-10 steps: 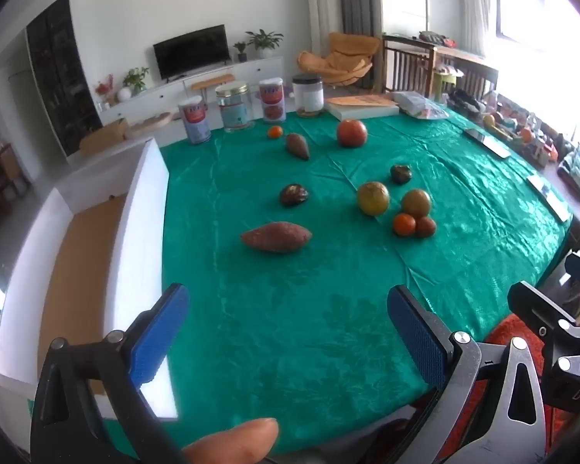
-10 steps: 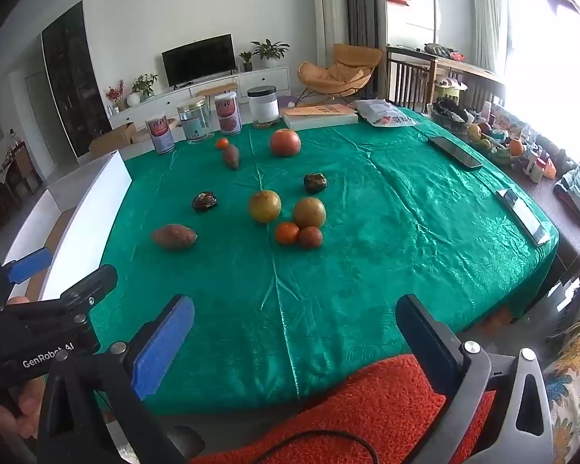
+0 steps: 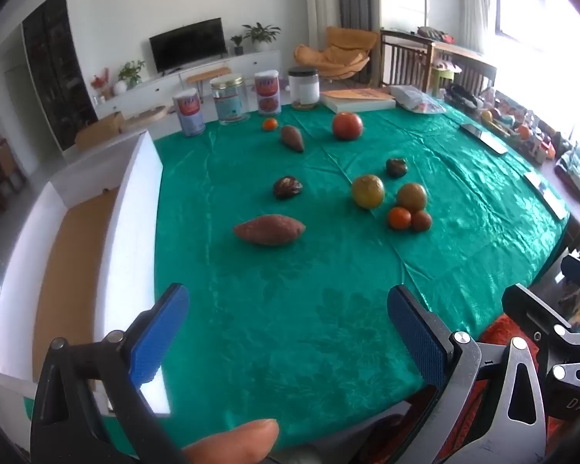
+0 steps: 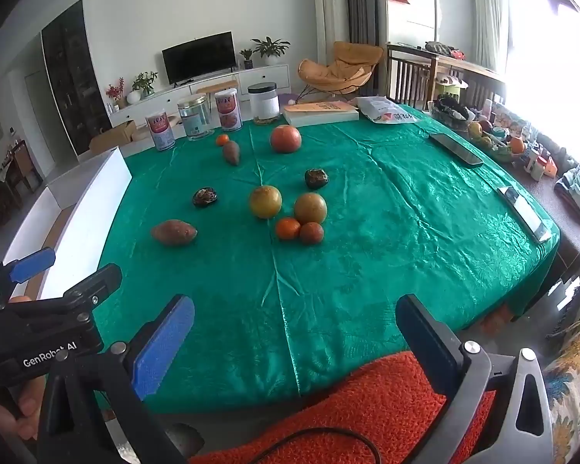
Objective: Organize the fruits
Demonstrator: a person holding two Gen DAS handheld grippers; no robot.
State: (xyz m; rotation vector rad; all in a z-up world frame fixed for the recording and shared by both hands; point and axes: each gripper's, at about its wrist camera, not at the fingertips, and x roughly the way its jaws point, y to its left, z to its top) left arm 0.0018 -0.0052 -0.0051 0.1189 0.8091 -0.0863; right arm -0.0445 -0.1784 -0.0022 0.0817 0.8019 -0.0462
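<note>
Fruits lie scattered on a green tablecloth (image 3: 290,309). A sweet potato (image 3: 270,229) lies nearest, also in the right wrist view (image 4: 173,232). A cluster of two yellow-green citrus (image 3: 368,191) and two small oranges (image 3: 399,218) sits to its right, also in the right wrist view (image 4: 286,228). Two dark fruits (image 3: 287,187), a second sweet potato (image 3: 292,138), a small orange (image 3: 270,124) and a big red fruit (image 3: 347,125) lie farther back. My left gripper (image 3: 286,332) is open and empty over the near edge. My right gripper (image 4: 294,336) is open and empty, short of the table.
A white box (image 3: 131,208) with a brown floor stands along the table's left side. Several jars and cans (image 3: 228,98) line the far edge, with a book (image 3: 357,100) and a bag. Phones (image 4: 455,149) lie at the right. An orange cushion (image 4: 367,406) is below the right gripper.
Both grippers have shifted very slightly; the scene looks almost the same. No fruit has moved.
</note>
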